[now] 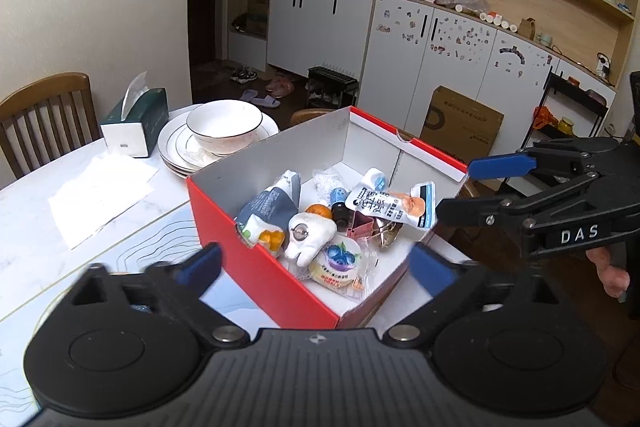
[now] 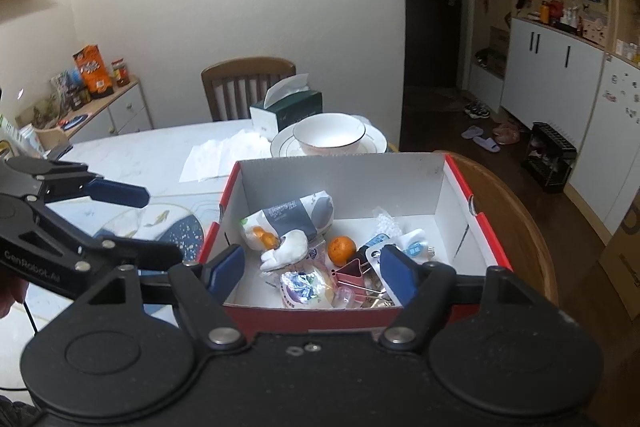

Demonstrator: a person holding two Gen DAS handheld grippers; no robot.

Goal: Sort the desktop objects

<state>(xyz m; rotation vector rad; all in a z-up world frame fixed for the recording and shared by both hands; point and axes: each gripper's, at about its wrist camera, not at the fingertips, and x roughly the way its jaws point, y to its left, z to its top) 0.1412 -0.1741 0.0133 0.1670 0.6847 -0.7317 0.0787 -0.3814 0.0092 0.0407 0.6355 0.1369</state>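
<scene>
A red shoebox (image 1: 256, 259) (image 2: 464, 187) with a white inside stands on the table. It holds a grey-white snack bag (image 1: 270, 207) (image 2: 292, 215), a white plush tooth (image 1: 310, 237) (image 2: 286, 249), an orange (image 1: 319, 211) (image 2: 342, 249), a blueberry snack packet (image 1: 340, 261) (image 2: 306, 289), a pink binder clip (image 1: 362, 223) (image 2: 352, 273) and a white sachet (image 1: 394, 205). My left gripper (image 1: 316, 267) is open and empty over the box's near corner. My right gripper (image 2: 312, 269) is open and empty over the box's near wall; it also shows in the left wrist view (image 1: 464, 187).
A white bowl (image 1: 224, 125) (image 2: 330, 135) sits on stacked plates (image 1: 176, 147). A green tissue box (image 1: 136, 127) (image 2: 288, 109) and loose tissues (image 1: 100, 191) (image 2: 216, 155) lie on the white table (image 1: 40, 227). Wooden chairs (image 1: 44, 115) (image 2: 248, 83) stand around.
</scene>
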